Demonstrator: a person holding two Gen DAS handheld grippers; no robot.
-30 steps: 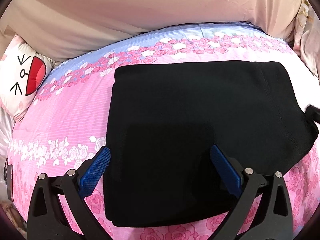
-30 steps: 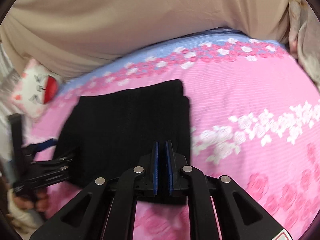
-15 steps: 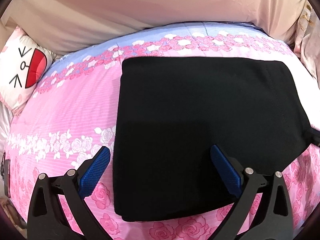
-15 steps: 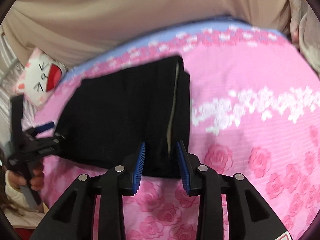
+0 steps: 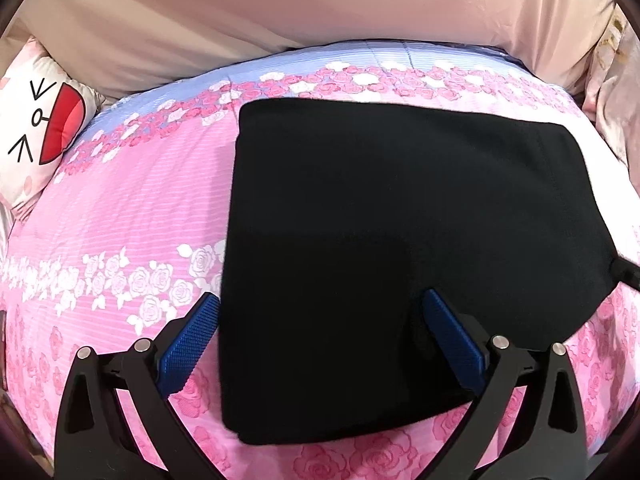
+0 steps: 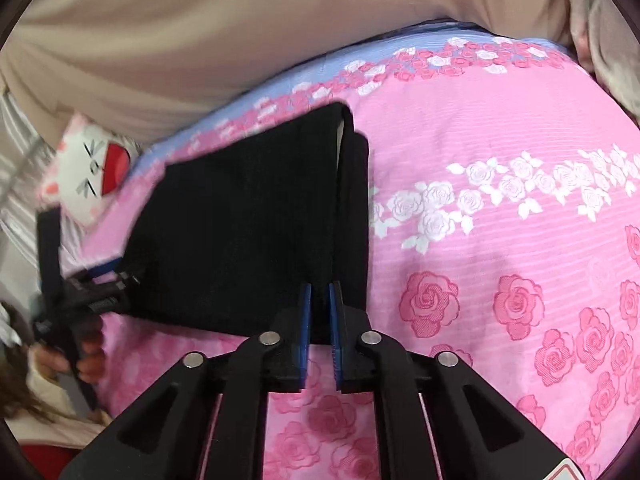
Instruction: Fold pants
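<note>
The black pants (image 5: 400,248) lie folded into a flat rectangle on the pink rose bedspread (image 5: 132,216). My left gripper (image 5: 320,320) is open, its blue pads spread over the near left part of the pants, holding nothing. In the right wrist view the pants (image 6: 248,232) lie left of centre, their folded layers showing at the right edge. My right gripper (image 6: 319,304) has its pads nearly closed with a narrow gap, at the pants' near right corner; I cannot tell if cloth is between them. The left gripper (image 6: 96,284) shows at the pants' left edge.
A beige headboard or sheet (image 5: 320,20) rises behind the bed. A white cartoon-face pillow (image 5: 36,132) sits at the far left, and it also shows in the right wrist view (image 6: 92,168). Pale bedding (image 5: 612,92) lies at the far right. The person's hand (image 6: 80,356) holds the left gripper.
My right gripper opened half a second ago and has now narrowed again at the pants' near right corner. The left gripper stayed open and shifted slightly left over the pants.
</note>
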